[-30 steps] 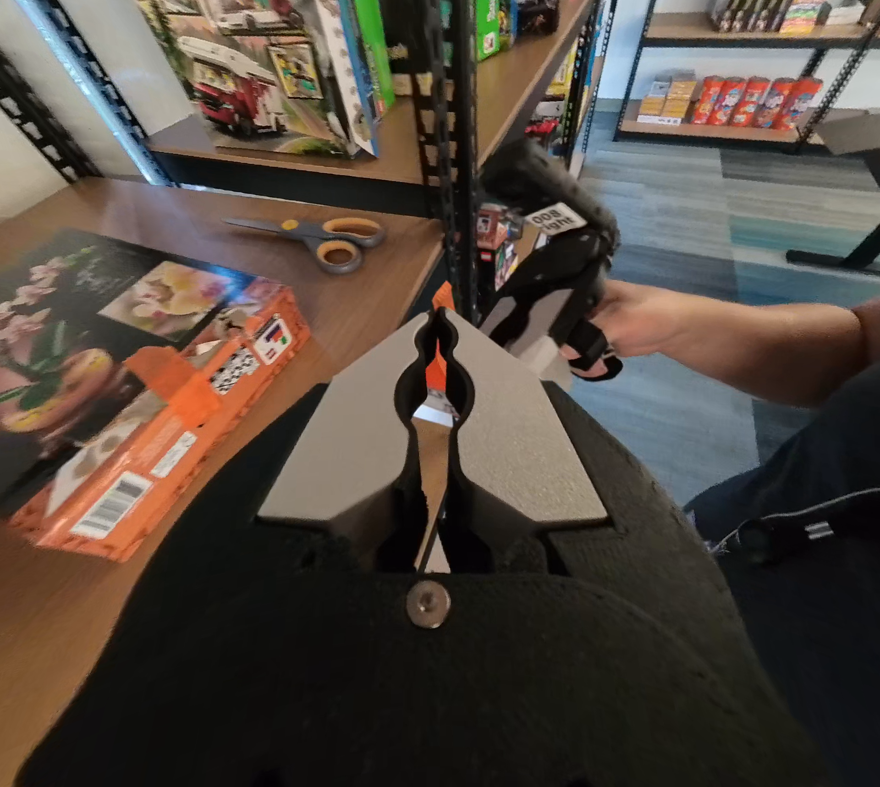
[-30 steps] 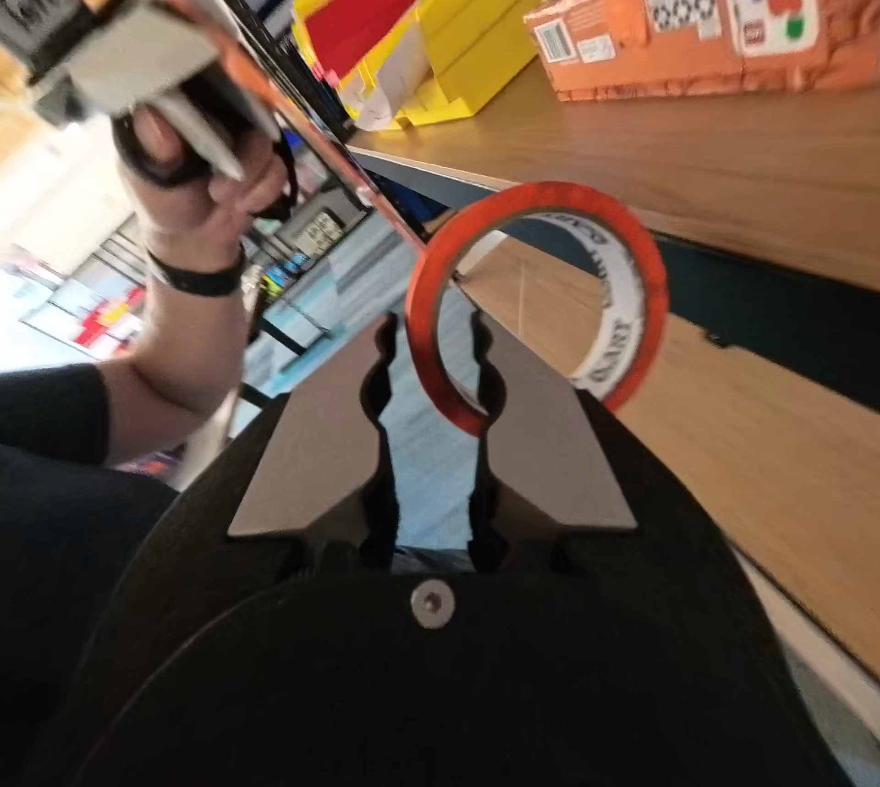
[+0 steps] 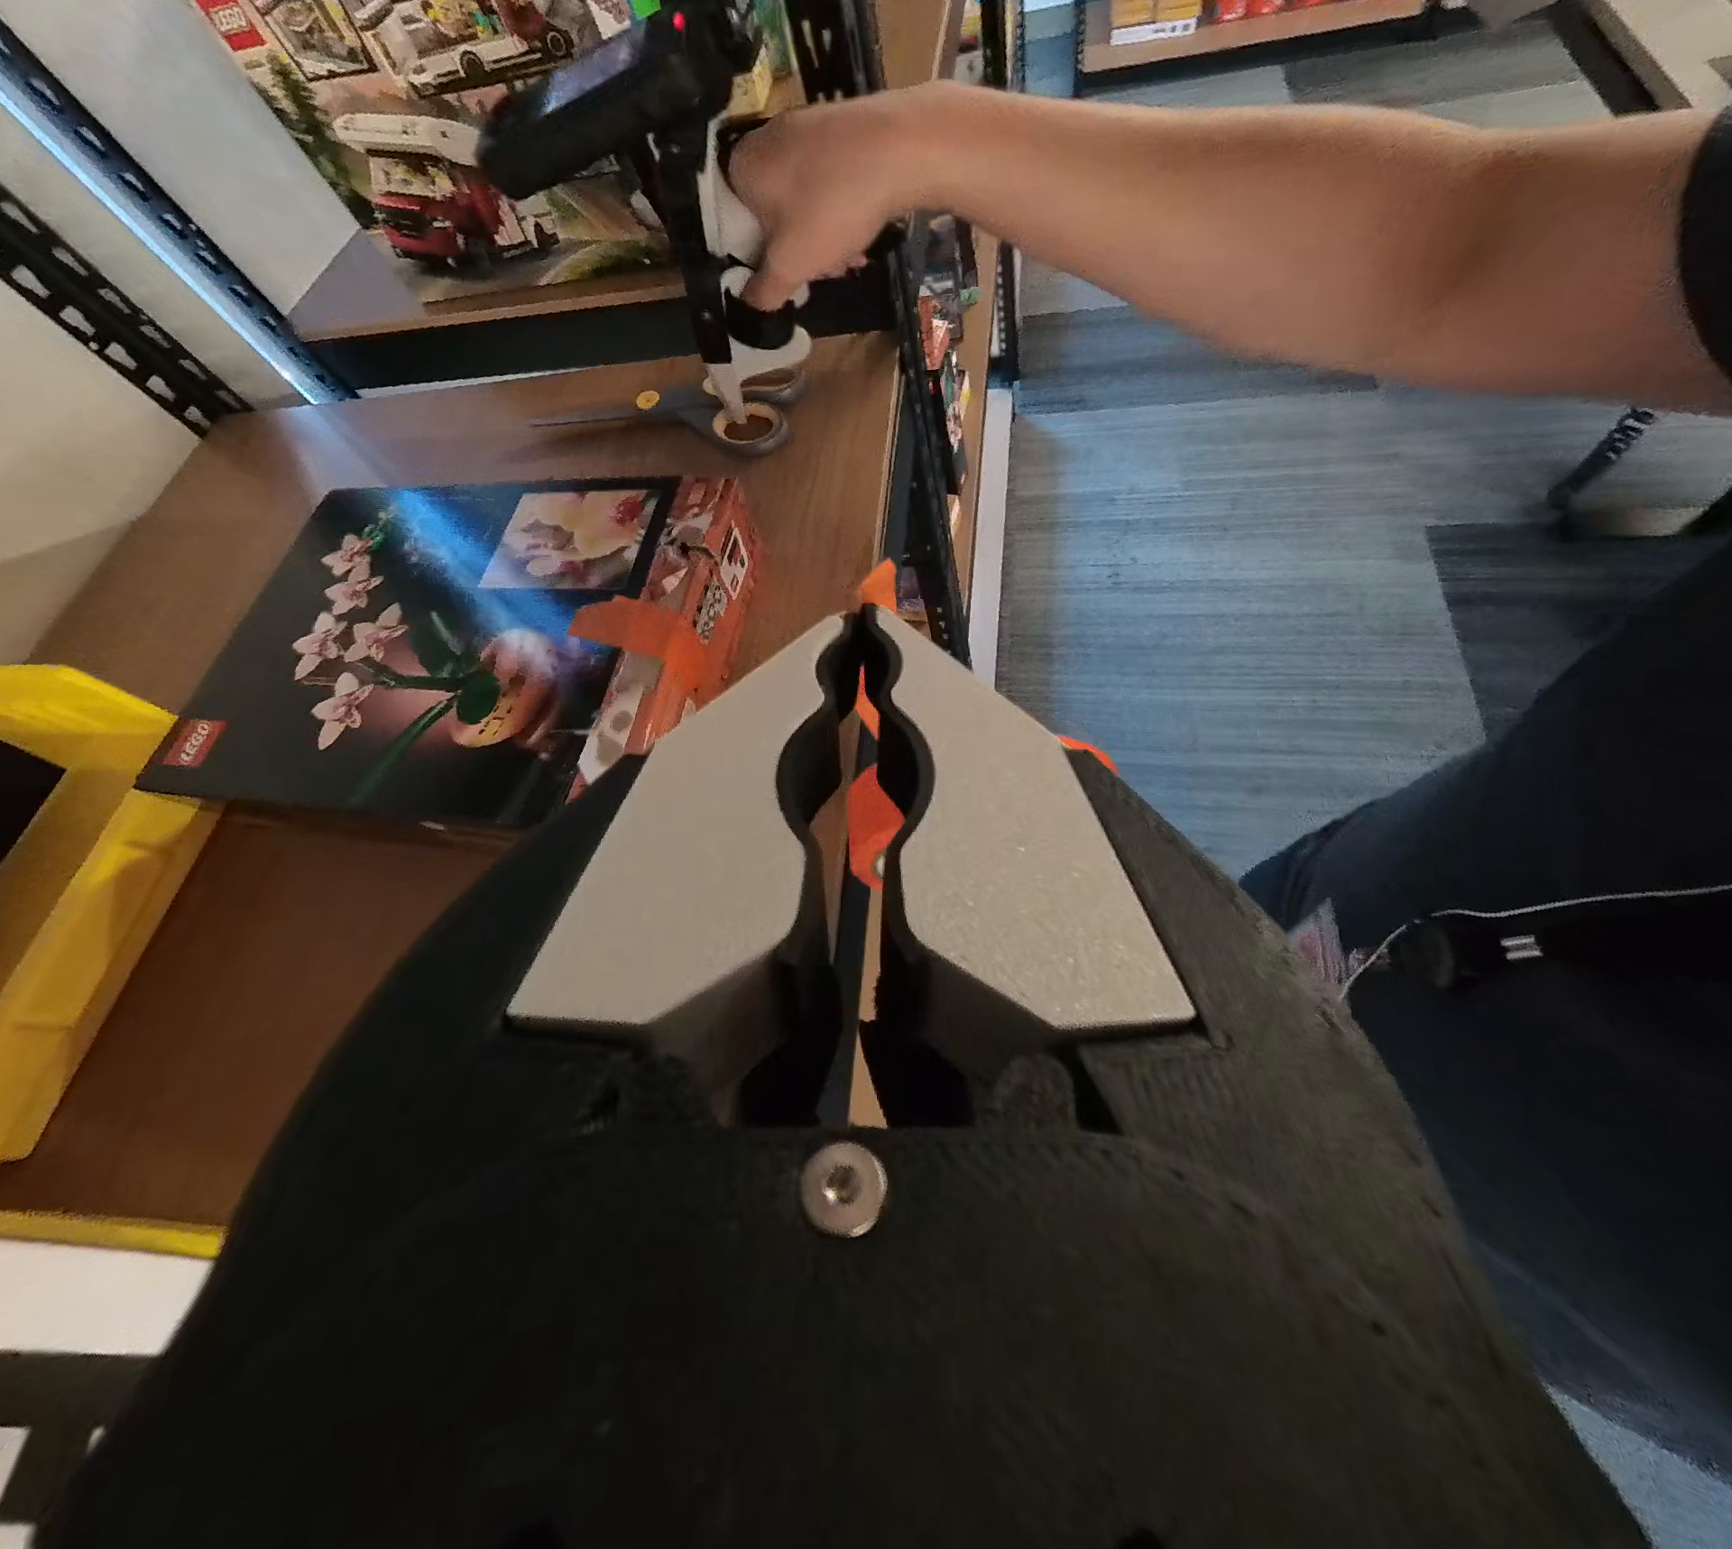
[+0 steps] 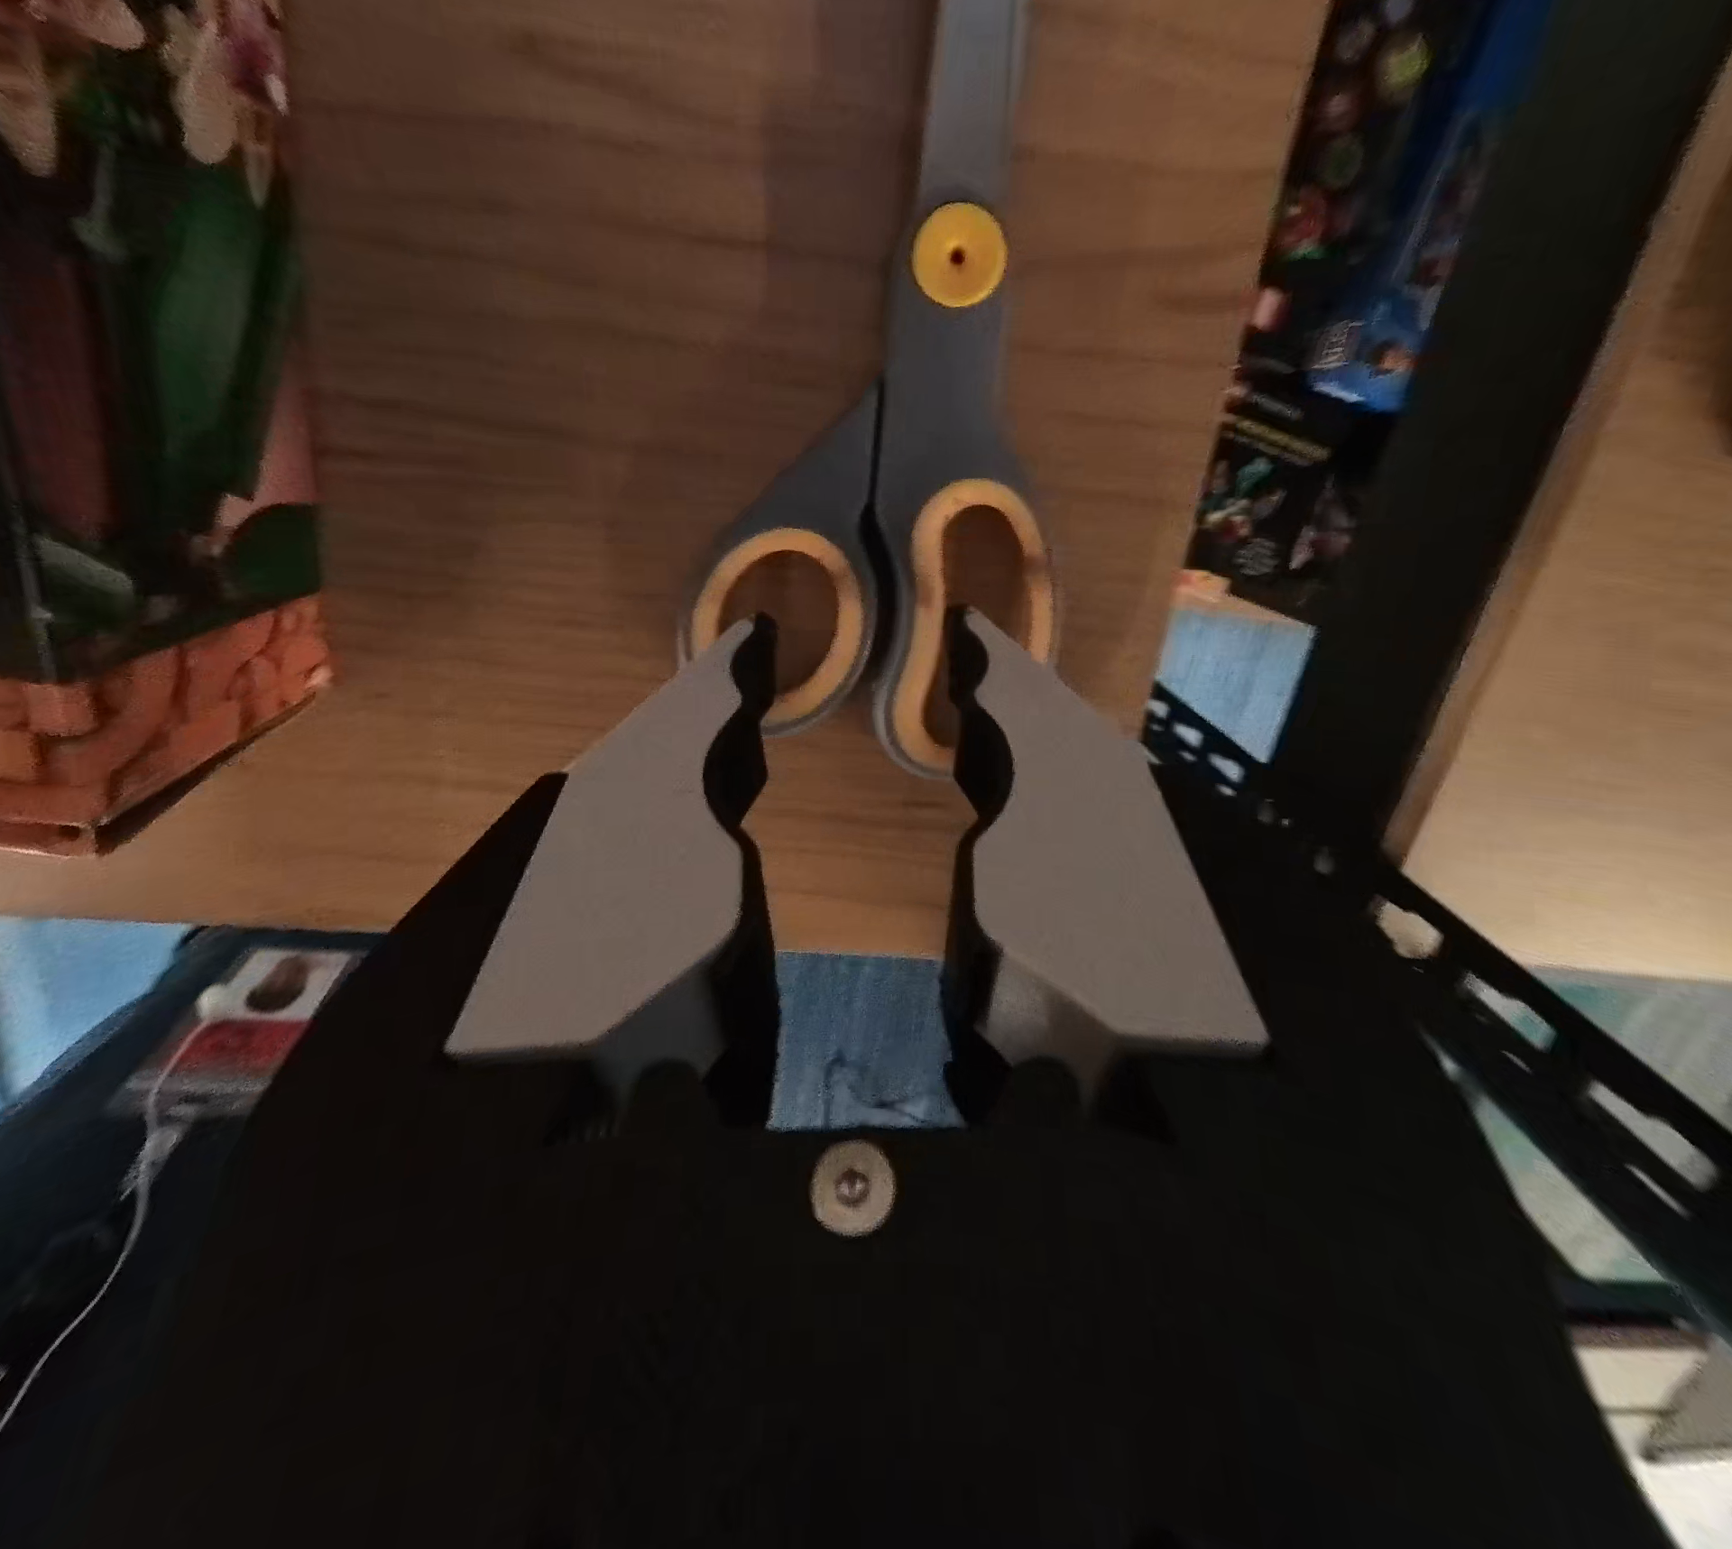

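My left gripper (image 3: pixel 863 625) is shut on a strip of orange tape (image 3: pixel 872 806) that shows between its jaws. It is just right of a flat box with an orchid picture (image 3: pixel 422 642), which has orange tape (image 3: pixel 647 632) stuck across its near corner. My right gripper (image 4: pixel 858 623) is open and empty, pointing down over the grey and yellow scissors (image 4: pixel 947 379) on the wooden shelf (image 4: pixel 562 192). One fingertip is over each handle loop. In the left wrist view the right gripper (image 3: pixel 731 407) reaches the handles of the scissors (image 3: pixel 694 417).
A yellow bin (image 3: pixel 66 848) stands at the left of the shelf. A black shelf post (image 3: pixel 923 473) runs along the shelf's right edge. Boxed toy sets (image 3: pixel 422 98) stand on the shelf behind. A person's arm (image 3: pixel 1218 229) crosses above. There is about 35 cm between the tips of the two grippers.
My right gripper has left the shelf edge, no longer carries the orange tape roll, and now hangs open over the scissors. My left gripper stays shut on tape, drawn back and higher.
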Demonstrator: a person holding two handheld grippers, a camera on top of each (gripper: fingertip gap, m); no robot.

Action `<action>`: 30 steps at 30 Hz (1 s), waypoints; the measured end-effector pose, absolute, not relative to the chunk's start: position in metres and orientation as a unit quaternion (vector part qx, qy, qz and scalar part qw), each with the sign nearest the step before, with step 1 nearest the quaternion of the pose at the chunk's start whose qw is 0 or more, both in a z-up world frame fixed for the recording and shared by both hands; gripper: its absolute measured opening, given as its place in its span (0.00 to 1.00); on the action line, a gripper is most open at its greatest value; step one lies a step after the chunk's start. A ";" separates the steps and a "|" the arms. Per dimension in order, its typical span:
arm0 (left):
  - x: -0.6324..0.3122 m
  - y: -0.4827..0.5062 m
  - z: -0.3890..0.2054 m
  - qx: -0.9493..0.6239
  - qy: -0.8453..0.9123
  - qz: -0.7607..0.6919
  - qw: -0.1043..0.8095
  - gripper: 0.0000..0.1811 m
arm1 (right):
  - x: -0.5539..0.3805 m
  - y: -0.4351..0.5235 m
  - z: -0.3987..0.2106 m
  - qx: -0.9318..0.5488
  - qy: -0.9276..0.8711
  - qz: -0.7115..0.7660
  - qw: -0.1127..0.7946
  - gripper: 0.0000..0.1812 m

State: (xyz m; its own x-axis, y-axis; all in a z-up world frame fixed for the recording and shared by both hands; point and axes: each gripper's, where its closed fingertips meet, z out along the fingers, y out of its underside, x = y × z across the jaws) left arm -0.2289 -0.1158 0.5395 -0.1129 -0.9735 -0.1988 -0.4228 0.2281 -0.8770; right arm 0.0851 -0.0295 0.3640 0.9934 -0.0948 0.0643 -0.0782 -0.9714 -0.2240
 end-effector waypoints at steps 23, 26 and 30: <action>-0.258 -0.108 0.538 -0.466 0.698 -0.375 0.395 0.00 | 0.036 -0.082 0.352 -0.996 0.058 -0.008 0.062 0.12; -0.252 -0.110 0.539 -0.462 0.696 -0.381 0.395 0.00 | 0.029 -0.097 0.353 -0.997 0.044 0.004 0.056 0.12; -0.245 -0.111 0.537 -0.462 0.699 -0.379 0.393 0.00 | 0.022 -0.111 0.353 -0.998 0.034 0.014 0.055 0.12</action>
